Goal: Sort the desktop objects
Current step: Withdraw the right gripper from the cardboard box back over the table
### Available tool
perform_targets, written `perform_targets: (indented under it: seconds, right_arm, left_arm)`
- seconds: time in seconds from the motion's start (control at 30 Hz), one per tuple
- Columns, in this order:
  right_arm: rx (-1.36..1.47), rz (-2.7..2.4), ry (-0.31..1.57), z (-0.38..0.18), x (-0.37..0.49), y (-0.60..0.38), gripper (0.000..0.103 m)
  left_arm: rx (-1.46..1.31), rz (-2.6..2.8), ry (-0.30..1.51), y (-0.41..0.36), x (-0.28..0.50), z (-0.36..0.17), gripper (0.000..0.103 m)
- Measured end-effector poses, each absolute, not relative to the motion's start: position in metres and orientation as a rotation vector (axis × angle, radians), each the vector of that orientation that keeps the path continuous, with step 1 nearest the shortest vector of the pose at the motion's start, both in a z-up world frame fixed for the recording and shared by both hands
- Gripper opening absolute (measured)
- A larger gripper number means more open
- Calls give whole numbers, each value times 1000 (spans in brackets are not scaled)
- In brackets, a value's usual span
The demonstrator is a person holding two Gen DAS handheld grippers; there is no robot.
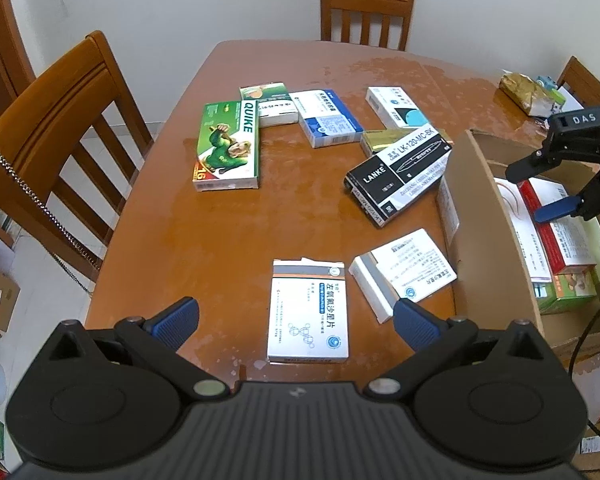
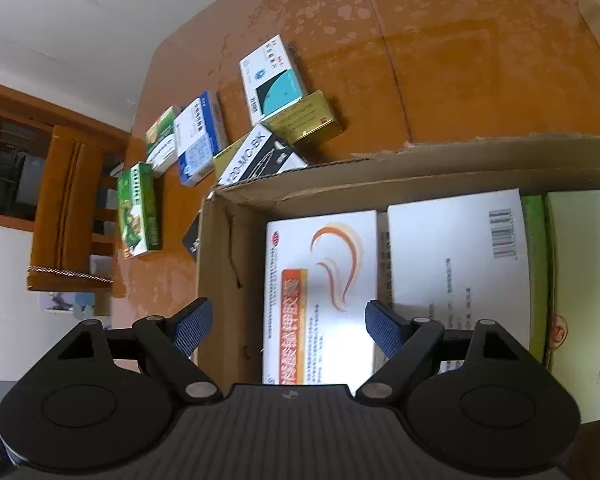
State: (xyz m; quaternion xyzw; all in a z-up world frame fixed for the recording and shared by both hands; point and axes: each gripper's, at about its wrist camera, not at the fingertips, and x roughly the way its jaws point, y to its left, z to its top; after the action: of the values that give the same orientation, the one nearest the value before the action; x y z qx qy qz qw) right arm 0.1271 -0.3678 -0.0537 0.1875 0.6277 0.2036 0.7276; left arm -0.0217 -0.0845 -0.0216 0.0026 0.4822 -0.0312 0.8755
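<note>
Several small boxes lie on the brown table [image 1: 228, 216]. My left gripper [image 1: 296, 320] hangs open just above a white medicine box [image 1: 307, 312], pads apart from it. Beside that box lies another white box [image 1: 404, 272]. Farther off are a black LANKE pen box [image 1: 400, 172], a green QUIKE box [image 1: 228, 148] and a blue-white box [image 1: 328, 118]. My right gripper [image 2: 288, 330] is open and empty over the cardboard carton [image 2: 236, 248], above a white box with an orange ear drawing [image 2: 324, 280]. The right gripper [image 1: 548, 196] also shows over the carton [image 1: 480, 216] in the left wrist view.
Wooden chairs stand at the table's left [image 1: 60, 128] and far side [image 1: 366, 12]. A crumpled bag [image 1: 528, 92] sits at the far right corner. Inside the carton lie a white box with a barcode [image 2: 460, 256] and a pale green box [image 2: 584, 280].
</note>
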Motion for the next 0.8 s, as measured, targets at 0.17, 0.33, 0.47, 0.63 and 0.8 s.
perform_targets:
  seconds: [0.17, 0.33, 0.47, 0.63, 0.8]
  right_arm:
    - [402, 431, 1381, -55, 129, -369, 87]
    - [390, 423, 1382, -56, 130, -371, 87]
    - [388, 424, 1375, -53, 129, -373, 87]
    - [407, 416, 1349, -45, 125, -381, 87]
    - [433, 370, 1317, -36, 115, -392, 87]
  left_arm:
    - [1, -61, 1011, -85, -22, -24, 103]
    - [-4, -55, 1015, -85, -22, -24, 103]
    - [-2, -56, 1018, -85, -20, -24, 103]
    - [25, -69, 1020, -88, -16, -23, 103]
    - [47, -97, 1023, -85, -10, -24, 103]
